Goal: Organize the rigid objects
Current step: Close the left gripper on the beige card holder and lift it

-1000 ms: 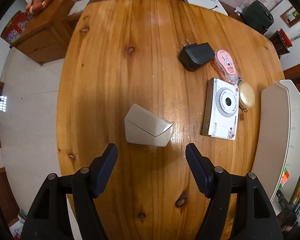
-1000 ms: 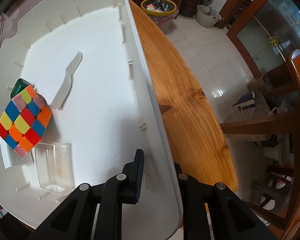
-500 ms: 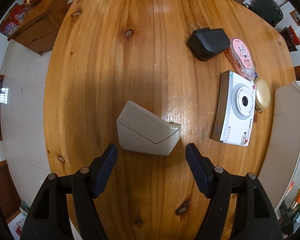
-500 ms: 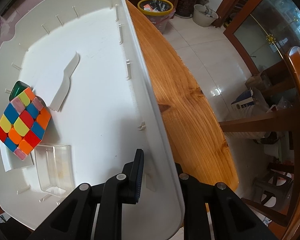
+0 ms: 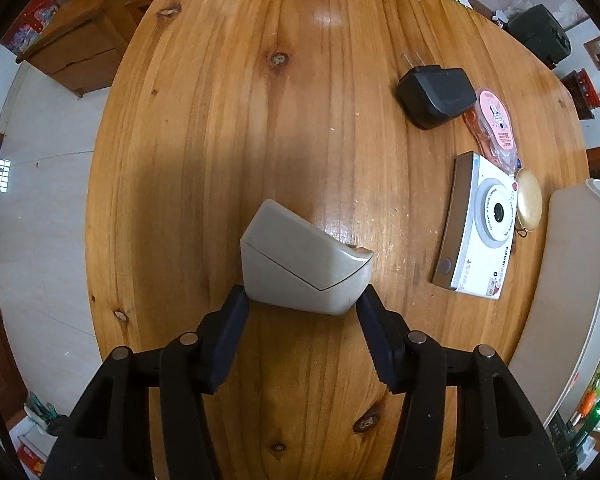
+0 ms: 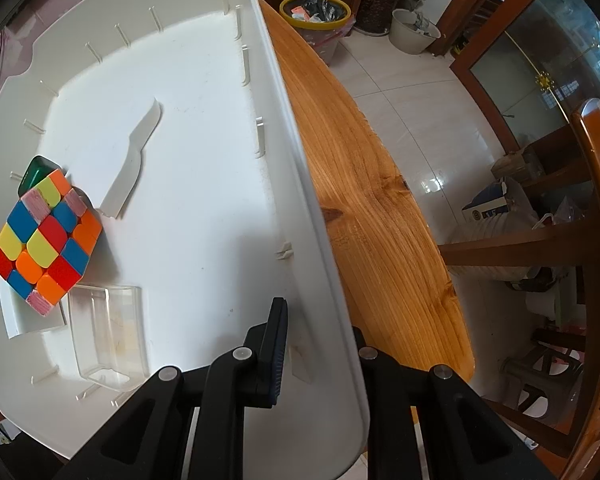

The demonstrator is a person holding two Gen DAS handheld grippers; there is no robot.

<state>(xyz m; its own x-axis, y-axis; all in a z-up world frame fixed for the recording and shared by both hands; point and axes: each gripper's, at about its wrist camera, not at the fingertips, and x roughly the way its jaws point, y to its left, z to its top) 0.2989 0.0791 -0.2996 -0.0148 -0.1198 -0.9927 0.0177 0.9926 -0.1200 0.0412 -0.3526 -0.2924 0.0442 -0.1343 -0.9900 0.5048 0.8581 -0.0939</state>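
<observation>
Left gripper [image 5: 302, 304]: pointed down at the table [image 5: 220, 140]; my jaws had just been closing, grey box between them. Fingertips [image 5: 236, 304] sat at its two near corners, looked like touching, but I couldn't tell if they gripped yet.
Grey box [image 5: 300, 264]: wedge-shaped, closed lid, resting on the table near the middle, well apart from the other items.
Right gripper [image 6: 320, 332]: clenched on the bin wall, one finger [image 6: 276, 344] inside, the other outside and mostly hidden by the rim.
Bin [image 6: 220, 80]: white plastic, sat at the table edge [image 6: 372, 216]; its outer side showed at the right of the left view.
Cube [image 6: 44, 240]: multicoloured, in the bin at its left side, a green thing [image 6: 36, 172] just behind it, partly hidden.
Clear tray [image 6: 108, 328]: in the bin, just beside the cube, near my finger.
Camera [image 5: 480, 228]: white, flat on the table, lens up, near the bin.
Gold disc [image 5: 529, 204]: touching the camera's right edge.
Pink dispenser [image 5: 494, 124]: between camera and adapter.
Adapter [image 5: 436, 94]: black, prongs pointing away, just beside the dispenser.
</observation>
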